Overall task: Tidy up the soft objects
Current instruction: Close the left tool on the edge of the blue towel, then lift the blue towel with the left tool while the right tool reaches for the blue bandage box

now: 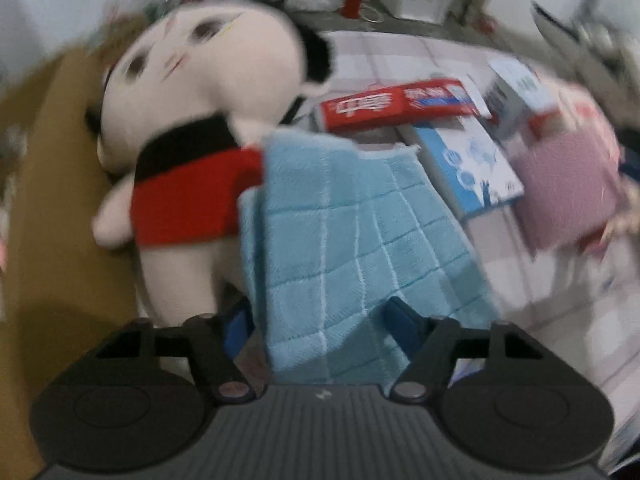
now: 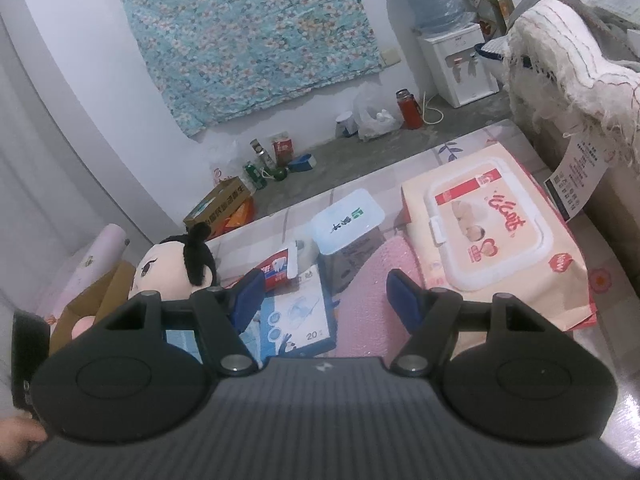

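Note:
In the left wrist view my left gripper [image 1: 322,322] is shut on a light blue checked towel [image 1: 340,232], which fills the gap between its blue fingers and spreads forward. The towel's far edge lies over the arm of a plush doll [image 1: 192,128] with black hair and a red shirt; the doll lies face up on brown cardboard [image 1: 52,200]. My right gripper [image 2: 326,300] stands open with nothing between its fingers, above a pink padded sheet [image 2: 364,304]. The doll [image 2: 168,264] shows at the left of the right wrist view.
A red toothpaste box [image 1: 400,106], a blue-and-white box [image 1: 468,164] and the pink sheet [image 1: 568,188] lie right of the towel. A wet-wipes pack [image 2: 492,248] and a lidded clear box [image 2: 344,220] sit ahead of the right gripper. A fringed blanket [image 2: 568,64] hangs at far right.

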Available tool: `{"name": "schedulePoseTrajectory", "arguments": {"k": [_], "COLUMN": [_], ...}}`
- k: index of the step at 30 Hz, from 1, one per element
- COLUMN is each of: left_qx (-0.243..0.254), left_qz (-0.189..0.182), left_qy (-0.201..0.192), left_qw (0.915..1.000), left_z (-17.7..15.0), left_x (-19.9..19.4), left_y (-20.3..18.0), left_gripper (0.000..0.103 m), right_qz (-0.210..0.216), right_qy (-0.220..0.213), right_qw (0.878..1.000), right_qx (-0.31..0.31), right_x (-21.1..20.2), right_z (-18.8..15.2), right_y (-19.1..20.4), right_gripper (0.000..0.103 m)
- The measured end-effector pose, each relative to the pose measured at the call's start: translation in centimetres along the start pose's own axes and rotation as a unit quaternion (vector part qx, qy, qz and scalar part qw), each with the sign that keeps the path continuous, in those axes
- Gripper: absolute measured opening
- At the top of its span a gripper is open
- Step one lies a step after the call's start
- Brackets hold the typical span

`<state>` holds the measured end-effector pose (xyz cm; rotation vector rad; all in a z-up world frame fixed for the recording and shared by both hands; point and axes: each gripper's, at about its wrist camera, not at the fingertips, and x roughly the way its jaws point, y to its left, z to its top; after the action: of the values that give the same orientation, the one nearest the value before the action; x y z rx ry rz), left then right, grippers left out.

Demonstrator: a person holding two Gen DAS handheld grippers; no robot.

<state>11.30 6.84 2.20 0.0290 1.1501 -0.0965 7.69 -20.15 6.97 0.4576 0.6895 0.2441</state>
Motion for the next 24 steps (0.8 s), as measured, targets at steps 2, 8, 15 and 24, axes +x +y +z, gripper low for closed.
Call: {"name": "schedulePoseTrajectory", "arguments": {"k": [2, 8, 15, 24], "left_qx": [-0.050, -0.074, -0.107, -0.031], "left_qz": [-0.022, -0.024, -0.052, -0.028], "left_qy": [-0.001, 0.007, -0.006, -0.043], "left_qw": [0.9985, 0.9969, 0.9929, 0.9982], "left_z": [-0.4, -0.7, -1.6, -3.5], "left_x": [0.0, -0.9, -2.3, -6.6], "left_y": [1.2, 2.6, 3.0, 0.9], "left_gripper": [0.060, 0.036, 0.009, 0.008], "right_qz": [0.000, 0.004, 0.010, 0.002], "right_qy": [0.000, 0.005, 0.010, 0.001], "right_qw": [1.000, 1.000, 1.000, 1.000], "right_qx": [0.000, 0.013, 0.020, 0.009], "right_x": [-0.1, 0.0, 0.1, 0.0], "right_z": [-0.1, -0.1, -0.3, -0.1], "right_y": [0.1, 0.2, 0.3, 0.2], "right_gripper": [0.068, 0.068, 0.068, 0.068]}}
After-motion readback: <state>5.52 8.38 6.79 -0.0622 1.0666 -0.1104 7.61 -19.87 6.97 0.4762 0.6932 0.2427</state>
